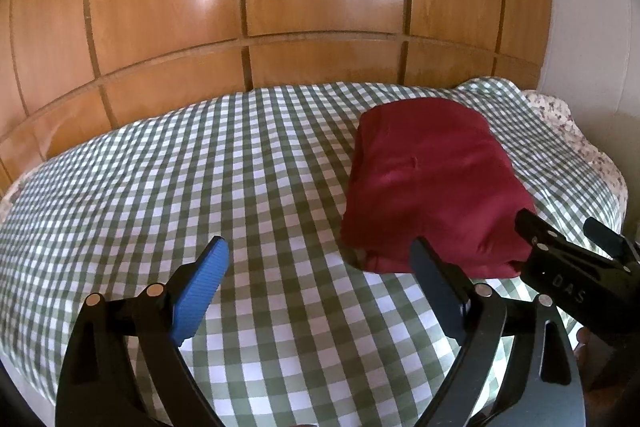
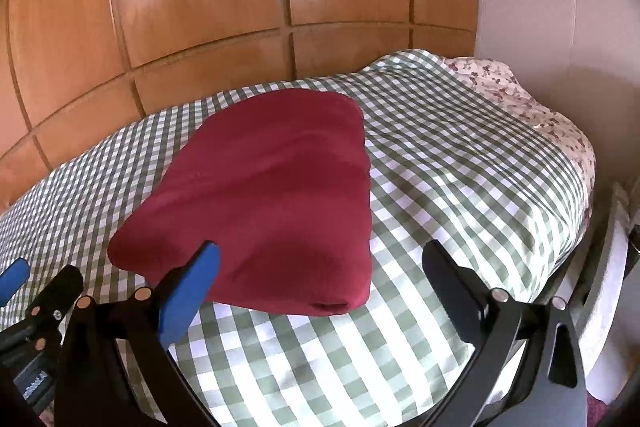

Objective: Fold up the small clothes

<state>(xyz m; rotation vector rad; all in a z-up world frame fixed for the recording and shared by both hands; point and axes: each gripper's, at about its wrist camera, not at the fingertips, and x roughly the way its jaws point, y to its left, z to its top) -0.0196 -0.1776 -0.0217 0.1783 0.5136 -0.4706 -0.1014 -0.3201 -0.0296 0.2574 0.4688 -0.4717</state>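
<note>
Garment: a dark red folded garment (image 1: 432,187) lay flat on the bed, a compact rectangle with its folded edge toward the cameras.
Garment place: in the left wrist view it sat at about 2 o'clock from centre; in the right wrist view (image 2: 264,195) it sat near 10 o'clock.
Bed: a green-and-white checked cover (image 1: 240,187) spread over the bed, with a floral sheet (image 2: 532,115) showing at the far corner, about 1 o'clock in the right wrist view.
Left gripper (image 1: 318,269): its fingers stood wide apart with only checked cover between them; the right-hand finger (image 1: 434,287) overlapped the garment's near edge in the picture, and whether it touched could not be told.
Right gripper (image 2: 318,269): fingers spread wide, nothing gripped; the blue-padded finger (image 2: 188,295) stood in front of the garment's near edge, the garment's near right corner lying between the two fingers.
Edges: a wooden panelled wardrobe (image 1: 248,7) ran along the bed's far side at 12 o'clock; a pale wall (image 2: 540,7) closed the 2 o'clock side.
Open room: bare checked cover stretched from 8 to 11 o'clock in the left wrist view, and from 3 to 5 o'clock in the right wrist view.
</note>
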